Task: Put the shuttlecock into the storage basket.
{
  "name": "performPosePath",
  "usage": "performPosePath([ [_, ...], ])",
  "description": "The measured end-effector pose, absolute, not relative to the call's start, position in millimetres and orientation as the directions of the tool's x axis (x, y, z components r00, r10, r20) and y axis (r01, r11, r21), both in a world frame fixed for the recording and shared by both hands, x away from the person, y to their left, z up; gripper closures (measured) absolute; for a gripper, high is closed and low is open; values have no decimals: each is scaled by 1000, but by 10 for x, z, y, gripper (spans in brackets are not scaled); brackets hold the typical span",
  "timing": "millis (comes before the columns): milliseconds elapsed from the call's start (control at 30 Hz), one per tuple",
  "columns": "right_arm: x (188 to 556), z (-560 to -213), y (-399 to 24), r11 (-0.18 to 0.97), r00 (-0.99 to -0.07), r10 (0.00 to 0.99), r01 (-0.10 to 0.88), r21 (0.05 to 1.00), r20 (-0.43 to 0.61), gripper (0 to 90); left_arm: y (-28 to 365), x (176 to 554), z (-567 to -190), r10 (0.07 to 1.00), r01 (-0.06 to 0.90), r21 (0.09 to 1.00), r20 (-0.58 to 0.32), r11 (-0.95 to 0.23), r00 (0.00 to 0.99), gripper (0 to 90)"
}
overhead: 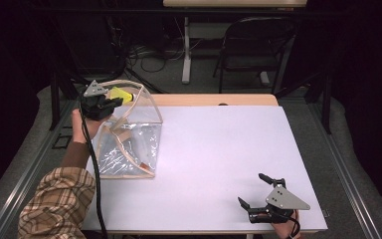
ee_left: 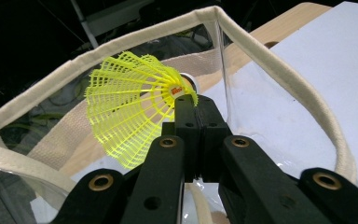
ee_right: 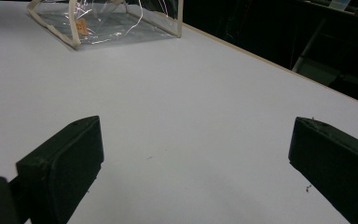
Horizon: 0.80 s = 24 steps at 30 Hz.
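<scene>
The left gripper (ee_left: 196, 105), at the upper left of the high view, is clenched on the cork end of a yellow plastic shuttlecock (ee_left: 133, 112), whose mesh skirt fans out to the upper left of the left gripper view. It hangs just over the mouth of a clear tote bag (overhead: 129, 149) with cream trim, which stands at the left of the white table (overhead: 219, 164). The right gripper (overhead: 255, 195) rests at the lower right of the high view, its 2 jaws spread wide with nothing between them. The grip looks thin, so the shuttlecock could twist or slip. If released too near the bag rim (ee_left: 270, 51), the skirt could snag the trim and tumble outside.
</scene>
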State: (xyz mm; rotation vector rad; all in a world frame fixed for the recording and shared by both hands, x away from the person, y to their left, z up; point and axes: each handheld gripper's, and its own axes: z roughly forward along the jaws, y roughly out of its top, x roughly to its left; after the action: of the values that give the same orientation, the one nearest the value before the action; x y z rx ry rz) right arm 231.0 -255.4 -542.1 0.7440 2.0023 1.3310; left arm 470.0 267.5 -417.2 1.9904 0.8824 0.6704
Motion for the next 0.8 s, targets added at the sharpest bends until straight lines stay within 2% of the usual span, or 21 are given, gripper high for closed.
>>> performPosePath([
  [800,2311,-5421,-2554,337,-653,734,115,934,-185,28,2673,4762,-4289,783,379,834,99,-402,614,894],
])
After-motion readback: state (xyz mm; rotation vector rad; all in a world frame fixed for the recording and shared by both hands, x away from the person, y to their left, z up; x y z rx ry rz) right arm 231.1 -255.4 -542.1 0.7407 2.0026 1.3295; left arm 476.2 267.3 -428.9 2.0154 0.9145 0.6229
